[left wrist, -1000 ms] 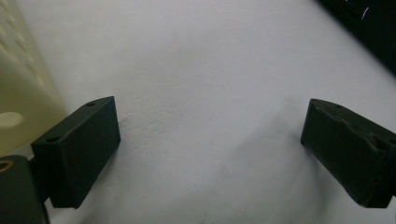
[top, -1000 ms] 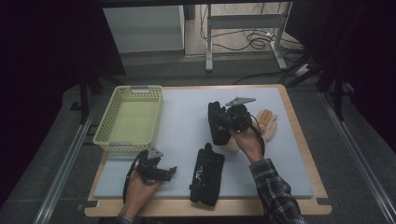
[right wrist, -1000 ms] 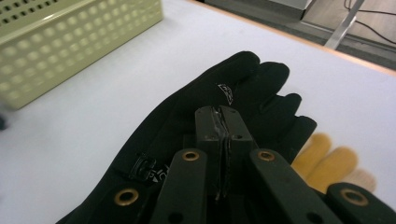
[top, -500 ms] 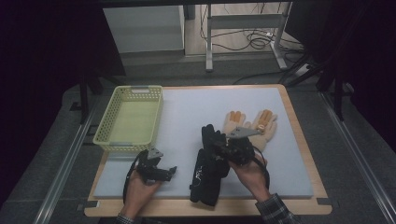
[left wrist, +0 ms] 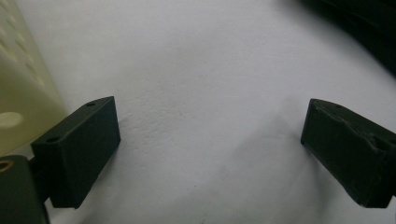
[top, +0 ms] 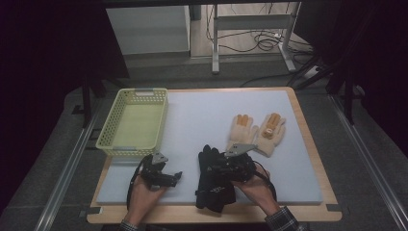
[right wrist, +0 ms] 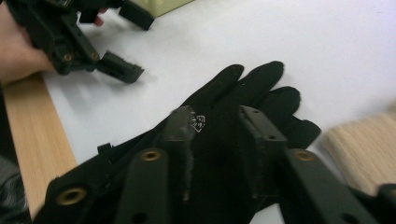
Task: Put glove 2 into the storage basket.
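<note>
White foam padding (top: pixel 192 115) carries the black gloves (top: pixel 215 180), judged soft and limp. They are best pinched at the cuff by the right gripper (right wrist: pixel 215 135), whose jaws have just been opening above them; the left gripper (left wrist: pixel 210 140) is held wide apart, empty.

The high view looks forward and down over the whole desk (top: pixel 288 190). Each claw view peers close along its jaws; the right claw's and the high one share the black gloves (right wrist: pixel 243 107) ahead of it

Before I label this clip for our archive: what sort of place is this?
Probably a lab recording station: a wood-rimmed table with a pale mat, loose cables on the floor behind, dark curtains around, and a hand-held right gripper.
</note>
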